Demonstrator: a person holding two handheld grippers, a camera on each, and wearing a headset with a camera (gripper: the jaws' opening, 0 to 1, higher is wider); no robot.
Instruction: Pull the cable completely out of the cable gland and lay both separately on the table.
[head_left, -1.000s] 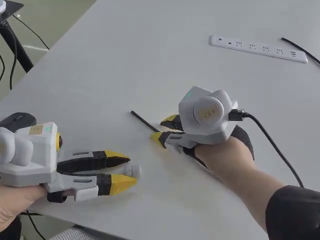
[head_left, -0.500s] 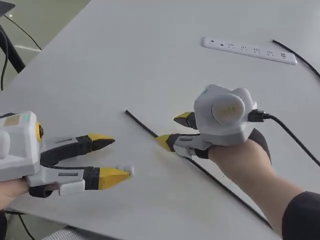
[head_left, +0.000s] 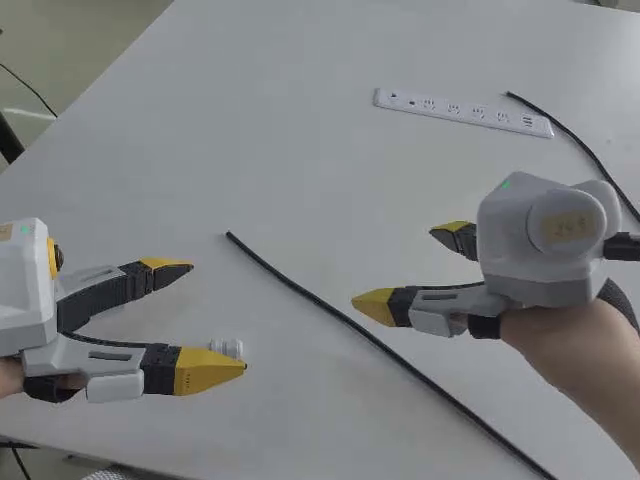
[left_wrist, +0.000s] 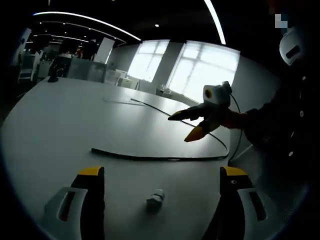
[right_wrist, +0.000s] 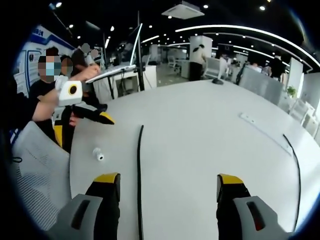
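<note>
Lying on the white table, separated from one another:

- Cable: black and thin, stretched out in a nearly straight line. It runs diagonally across the tabletop between the two grippers, with neither gripper touching it.
- Cable gland: small and white, resting on the table well apart from the cable. In the head view it sits just beside the lower yellow tip of the left gripper. In the left gripper view it lies on the table between that gripper's jaws, not clamped.
- Left gripper: jaws spread wide, black with yellow tips, hovering low over the near table edge.
- Right gripper: jaws likewise spread wide, held above the table on the far side of the cable.
- Power strip: white and long, lying at the far side of the table. Its markings are too small to read.
- Second black cable: curves past the strip's right end.
</note>
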